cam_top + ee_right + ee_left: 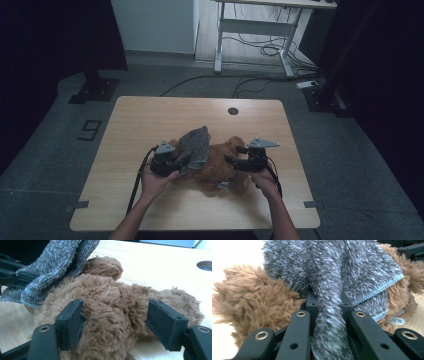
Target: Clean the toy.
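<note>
since both things here are plush and limp, expect them to weigh little, sag wherever you don't support them, and bunch up instead of sliding. nearest you, your left gripper [172, 162] is clamped on a gathered fold of the grey fuzzy cloth [329, 277], the pile squeezed tight between the jaws in the left gripper view; that pinch looks secure, but the cloth will drape and drag, so a hemmed edge would give a cleaner hold than the middle. your left hand [154, 181] sits low at the near side of the table [150, 115], wrist level. your right gripper [120, 322] stands with its jaws apart, straddling the brown plush toy [110, 307] without pressing it; your right hand [264, 179] holds it level, aimed inward. the toy lies at the table's middle, between both grippers, with the cloth draped over its left part. take it by the thick body, not a loose limb.
</note>
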`<action>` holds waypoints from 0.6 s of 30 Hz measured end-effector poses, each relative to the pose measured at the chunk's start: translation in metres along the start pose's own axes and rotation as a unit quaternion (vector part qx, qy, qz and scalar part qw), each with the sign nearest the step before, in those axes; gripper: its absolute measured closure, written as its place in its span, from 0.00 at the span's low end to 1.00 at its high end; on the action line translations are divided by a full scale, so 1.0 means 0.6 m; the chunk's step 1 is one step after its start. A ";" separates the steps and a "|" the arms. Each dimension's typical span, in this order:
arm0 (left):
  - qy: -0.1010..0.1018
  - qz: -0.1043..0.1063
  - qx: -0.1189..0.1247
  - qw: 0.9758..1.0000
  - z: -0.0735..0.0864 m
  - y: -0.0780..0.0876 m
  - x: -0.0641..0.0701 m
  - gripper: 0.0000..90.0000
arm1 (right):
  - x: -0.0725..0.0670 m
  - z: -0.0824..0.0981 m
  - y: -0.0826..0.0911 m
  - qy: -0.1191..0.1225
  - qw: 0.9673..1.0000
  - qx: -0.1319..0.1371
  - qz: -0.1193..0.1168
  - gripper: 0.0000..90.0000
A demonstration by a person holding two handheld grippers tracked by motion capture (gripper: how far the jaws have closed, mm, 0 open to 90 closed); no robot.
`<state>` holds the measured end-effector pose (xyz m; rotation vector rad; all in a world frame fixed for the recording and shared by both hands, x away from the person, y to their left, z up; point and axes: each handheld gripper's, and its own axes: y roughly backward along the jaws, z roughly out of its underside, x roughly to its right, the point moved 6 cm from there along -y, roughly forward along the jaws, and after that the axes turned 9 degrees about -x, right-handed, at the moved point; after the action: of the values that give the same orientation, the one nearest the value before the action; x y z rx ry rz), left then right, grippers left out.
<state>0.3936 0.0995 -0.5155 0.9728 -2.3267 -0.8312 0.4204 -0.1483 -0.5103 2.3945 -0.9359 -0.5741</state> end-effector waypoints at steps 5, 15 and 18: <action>-0.001 -0.002 0.000 1.000 0.002 0.001 0.003 0.86 | 0.002 -0.002 0.007 -0.014 1.000 0.015 -0.001 0.29; -0.003 0.002 0.004 1.000 0.011 0.005 0.008 0.85 | -0.014 0.009 -0.024 -0.016 0.999 -0.027 -0.026 0.22; -0.002 0.007 0.003 1.000 0.014 0.009 0.011 0.85 | -0.015 0.019 -0.028 -0.024 0.998 -0.033 -0.040 0.29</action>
<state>0.3816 0.1003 -0.5167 0.9567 -2.3394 -0.8210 0.4167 -0.1345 -0.5275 2.3770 -0.8318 -0.6829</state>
